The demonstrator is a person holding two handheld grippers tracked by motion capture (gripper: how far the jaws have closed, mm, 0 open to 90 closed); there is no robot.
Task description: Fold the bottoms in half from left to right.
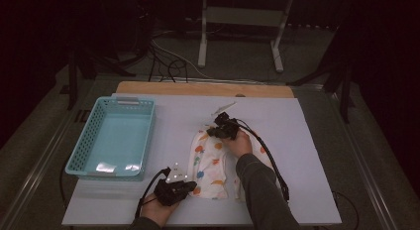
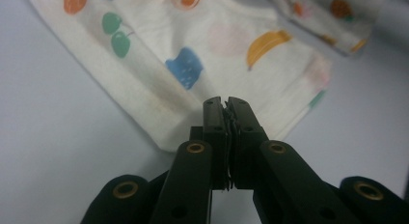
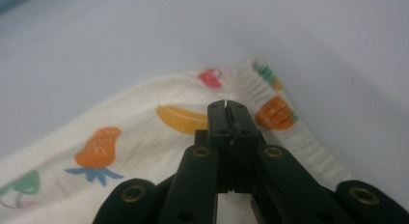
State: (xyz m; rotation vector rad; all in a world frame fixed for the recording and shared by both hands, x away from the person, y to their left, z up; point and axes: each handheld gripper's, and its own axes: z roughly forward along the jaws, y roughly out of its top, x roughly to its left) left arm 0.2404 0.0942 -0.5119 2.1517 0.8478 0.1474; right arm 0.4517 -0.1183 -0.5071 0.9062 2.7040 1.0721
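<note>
Both of my grippers are clenched, jaws pressed together, each at one end of the fruit-print cloth [image 1: 210, 163] that lies cream and crumpled on the white table [image 1: 307, 141], right of the table's middle and toward my side of it. My left gripper [image 1: 190, 186] sits at the near hem of the cloth; in the left gripper view [image 2: 225, 102] its two black jaws meet tip to tip right over the cloth's edge, with a blue print and a yellow banana print just beyond them, but I cannot tell whether any fabric is pinched between the pads. My right gripper [image 1: 214, 131] is at the far end of the cloth; in the right gripper view [image 3: 226, 107] its jaws are shut over the ribbed, gathered band of the cloth, between a banana print and an orange one, and again I cannot make out a fold caught in them. My right forearm and sleeve [image 1: 260, 190] lie across the right part of the cloth and hide it from above, and the black cable [image 1: 270, 158] from that gripper loops along the cloth's right side. To the left, well apart from the cloth, stands a light blue basket [image 1: 91, 136]. A small pale object [image 1: 224, 108] lies on the table just beyond my right gripper; it is too small to name.
</note>
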